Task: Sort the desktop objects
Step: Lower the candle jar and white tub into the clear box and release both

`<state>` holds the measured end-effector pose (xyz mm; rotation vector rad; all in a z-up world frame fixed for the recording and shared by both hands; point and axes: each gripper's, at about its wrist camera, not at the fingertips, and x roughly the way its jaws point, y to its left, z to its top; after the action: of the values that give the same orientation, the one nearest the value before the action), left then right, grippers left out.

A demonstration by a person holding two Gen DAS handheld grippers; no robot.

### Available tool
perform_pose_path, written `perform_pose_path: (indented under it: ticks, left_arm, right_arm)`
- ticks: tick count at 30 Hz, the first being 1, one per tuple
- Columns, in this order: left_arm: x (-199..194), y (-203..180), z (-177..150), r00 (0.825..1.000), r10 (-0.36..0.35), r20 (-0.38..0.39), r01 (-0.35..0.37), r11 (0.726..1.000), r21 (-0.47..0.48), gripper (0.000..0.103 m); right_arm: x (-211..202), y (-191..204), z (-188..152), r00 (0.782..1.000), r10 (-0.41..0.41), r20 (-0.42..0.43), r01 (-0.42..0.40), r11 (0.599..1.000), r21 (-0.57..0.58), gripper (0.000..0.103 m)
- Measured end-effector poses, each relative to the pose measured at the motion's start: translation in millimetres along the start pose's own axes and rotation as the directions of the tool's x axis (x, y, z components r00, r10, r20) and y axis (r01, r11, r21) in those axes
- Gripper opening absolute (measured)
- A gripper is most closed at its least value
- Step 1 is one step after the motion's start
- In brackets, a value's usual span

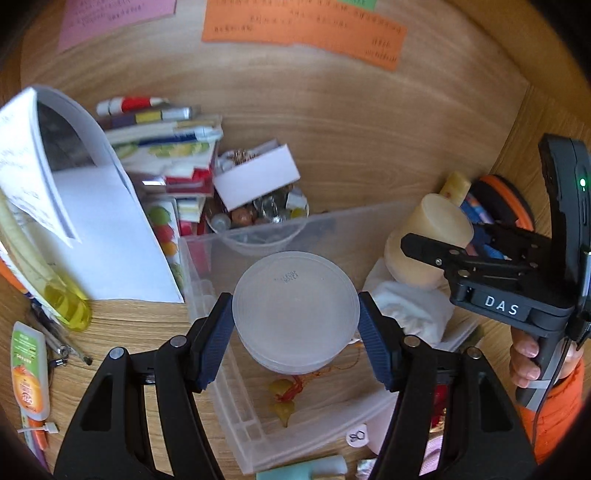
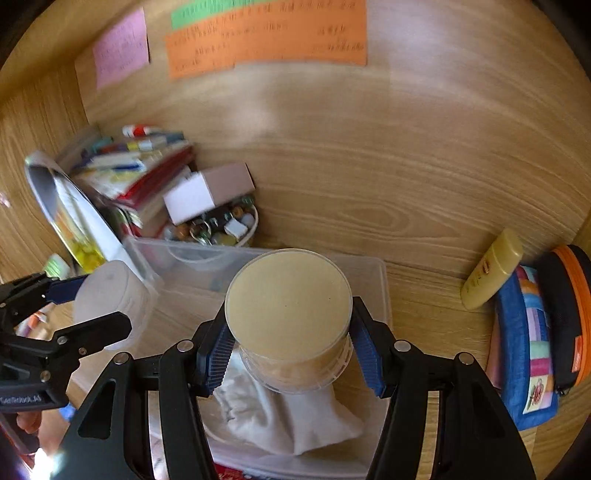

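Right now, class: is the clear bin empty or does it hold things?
Not empty. The bin holds a white cloth and a yellow tasselled charm on its floor.

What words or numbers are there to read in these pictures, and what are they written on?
"DAS": white letters on the body of the right gripper, seen from the left wrist.
Orange paper, pink paper, green paper: lines of writing, too blurred to read.
Frosted container in the left gripper: small printed stamp, too small to read.
Round sticker: a mark, unclear.
Orange-and-green tube and yellow tube: print too small to read.
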<state>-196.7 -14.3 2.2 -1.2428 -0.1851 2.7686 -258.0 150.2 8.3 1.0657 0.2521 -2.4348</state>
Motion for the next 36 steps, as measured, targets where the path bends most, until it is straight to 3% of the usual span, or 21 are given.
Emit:
perform_pose_path:
  ticks: [5, 10, 20, 24, 28, 33, 36]
  left_arm:
    - [19.3, -0.9, -5.5, 0.998, -0.02, -0.057, 0.019, 1.0, -0.018, 0.065]
    - [26.1, -8.6, -7.2, 0.998, 0.014, -0.062, -0.012, 1.0, 0.023, 0.065]
    - [43.1, -23.1, -6.1, 0.993, 0.113, -0.044, -0.107, 0.989, 0.105, 0.065]
    - [41.1, -21.9, -5.3, 0.995, 0.098, -0.035, -0.094, 0.991, 0.096, 0.065]
    - [35.5, -14.9, 0.3, 0.998, 0.038, -0.048, -0.036, 0.998, 0.051, 0.065]
    - [18.2, -13.9, 2.1, 0.999, 0.049, -0.02, -0.048, 0.998, 0.042, 0.065]
    - [2.4, -11.9, 0.3, 0.998, 0.061, 0.004, -0.061, 0.997, 0.036, 0.066]
  right_arm:
    - [20.7, 0.1, -2.3, 0.998, 0.027, -0.056, -0.025, 0.999, 0.047, 0.055]
    - [33.1, 11.3, -5.3, 0.996, -0.005, -0.089, 0.004, 1.0, -0.008, 0.055]
    - [28.0, 27.3, -13.9, 0.994, -0.096, -0.044, 0.09, 0.989, -0.117, 0.055]
    - [28.9, 27.8, -13.4, 0.994, -0.098, -0.049, 0.09, 0.986, -0.138, 0.057]
    - [11.0, 35.6, -18.2, 0.987, -0.157, 0.027, 0.159, 0.967, -0.201, 0.064]
    - [-15.0, 34.6, -19.8, 0.986, -0.143, 0.081, 0.156, 0.968, -0.196, 0.078]
    - [-30.8, 33.3, -24.4, 0.982, -0.15, 0.111, 0.169, 0.967, -0.19, 0.078]
